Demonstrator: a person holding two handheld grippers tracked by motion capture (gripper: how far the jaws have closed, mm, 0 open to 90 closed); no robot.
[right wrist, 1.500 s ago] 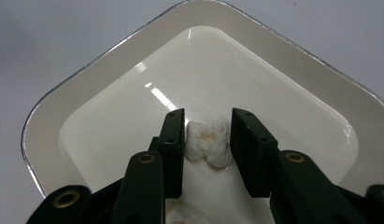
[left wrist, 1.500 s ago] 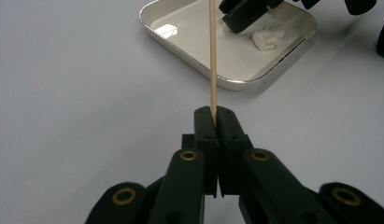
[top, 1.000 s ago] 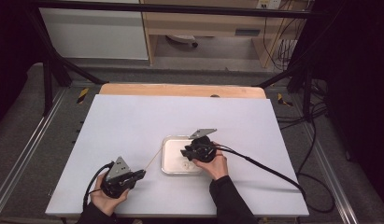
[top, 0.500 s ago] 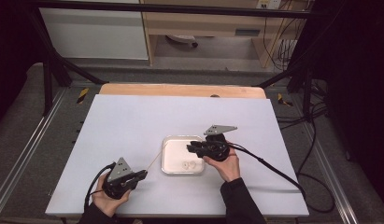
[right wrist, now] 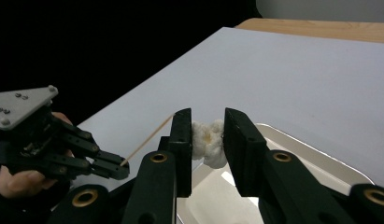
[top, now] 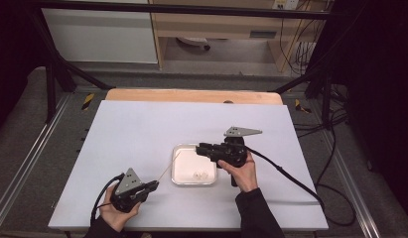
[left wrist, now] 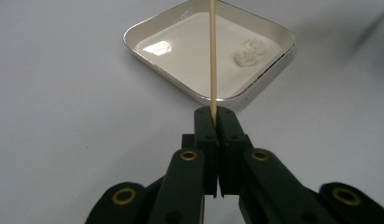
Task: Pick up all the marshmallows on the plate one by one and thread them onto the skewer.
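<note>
Above white tray (right wrist: 320,163), popcorn (right wrist: 209,142) gripped, skewer (left wrist: 213,56) pinched

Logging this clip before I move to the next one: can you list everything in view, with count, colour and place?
Popcorn piece: one, white with a yellowish spot, held between the jaws of the right claw, above the tray.
Popcorn pieces: small white cluster, count unclear, on the tray floor.
Skewer: one, pale wood, thin, clamped in the left claw, pointing over the tray.
Tray: one, white, square with rounded corners, mid-table.
Table: one, white top with a wooden far edge.
Cables: several, black, on the floor to the right.
Left claw: black, near-left of the tray, shut on the skewer.
Right claw: black, over the tray's far edge.
Hands: two, at the table's near edge.
</note>
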